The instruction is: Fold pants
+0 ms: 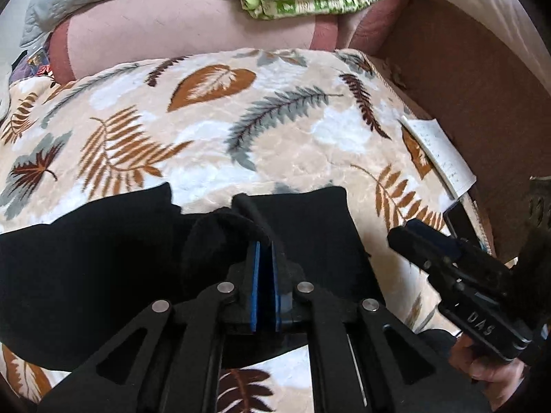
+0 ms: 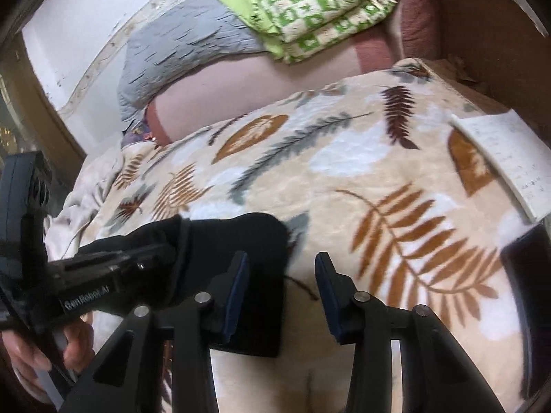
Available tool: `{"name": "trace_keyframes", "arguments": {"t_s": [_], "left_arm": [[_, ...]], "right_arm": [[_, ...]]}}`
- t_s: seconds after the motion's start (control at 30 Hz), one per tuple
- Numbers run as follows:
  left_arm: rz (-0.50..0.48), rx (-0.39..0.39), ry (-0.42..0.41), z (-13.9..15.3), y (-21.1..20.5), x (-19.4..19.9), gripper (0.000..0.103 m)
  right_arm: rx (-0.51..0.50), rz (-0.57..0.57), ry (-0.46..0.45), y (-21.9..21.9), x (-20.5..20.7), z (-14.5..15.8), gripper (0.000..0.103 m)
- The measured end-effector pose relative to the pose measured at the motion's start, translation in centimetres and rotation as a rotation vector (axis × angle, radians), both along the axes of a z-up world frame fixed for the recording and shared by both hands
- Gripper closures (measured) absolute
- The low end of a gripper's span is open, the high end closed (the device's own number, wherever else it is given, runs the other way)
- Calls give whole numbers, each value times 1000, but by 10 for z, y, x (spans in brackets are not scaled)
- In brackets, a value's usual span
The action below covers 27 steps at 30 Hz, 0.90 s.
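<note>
Black pants point(image 1: 103, 268) lie folded on a leaf-patterned blanket point(image 1: 213, 130). My left gripper point(image 1: 264, 246) is shut on a raised fold of the pants near their far edge. My right gripper point(image 2: 282, 265) is open and empty, hovering just right of the pants' right edge point(image 2: 248, 261) over the blanket point(image 2: 396, 179). In the left wrist view the right gripper point(image 1: 409, 230) shows at the right, beside the pants. In the right wrist view the left gripper point(image 2: 172, 251) shows at the left, its tips buried in black cloth.
A white paper sheet point(image 1: 437, 151) lies at the blanket's right edge, next to a brown wooden side wall point(image 1: 465, 75). Beyond the blanket are a pink cushion point(image 1: 193, 31), a grey quilt point(image 2: 179, 48) and a green patterned cloth point(image 2: 323, 10). A dark flat object point(image 2: 527, 275) lies at right.
</note>
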<state>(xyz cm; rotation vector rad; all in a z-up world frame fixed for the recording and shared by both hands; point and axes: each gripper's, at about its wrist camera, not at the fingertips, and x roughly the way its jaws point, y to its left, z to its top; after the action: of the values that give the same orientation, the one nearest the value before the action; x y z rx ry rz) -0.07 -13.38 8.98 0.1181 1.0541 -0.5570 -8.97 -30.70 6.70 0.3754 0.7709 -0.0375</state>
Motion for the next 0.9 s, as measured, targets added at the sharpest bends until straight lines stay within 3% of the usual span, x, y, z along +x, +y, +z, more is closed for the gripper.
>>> {"name": "trace_keyframes", "arguments": {"t_s": [0.2,0.4,0.53,0.7,0.77,0.83,0.9], "left_arm": [[20,69,33,-22,5,0,95],[65,40,45,-30,19,4,79],[73,-1,69,-34,26,8,79],[80,11,46,-21,38,3,78],[90,14,33,-17,46,0,70],[104,13,12,-12,56,-2,55],[124,16,-6,-7,66,-4,54]], "right_arm": [[27,54,-3,9,6,-4,62],[49,120,32,30,22,-22,62],[40,116,62,35,29,-37,62],[-23,129,37,42,19,-17,62],[-43,136,8,47,13,-6,60],[-71,147,-12,54,12,0,61],[-60,166,-11,60,16,-1,64]]}}
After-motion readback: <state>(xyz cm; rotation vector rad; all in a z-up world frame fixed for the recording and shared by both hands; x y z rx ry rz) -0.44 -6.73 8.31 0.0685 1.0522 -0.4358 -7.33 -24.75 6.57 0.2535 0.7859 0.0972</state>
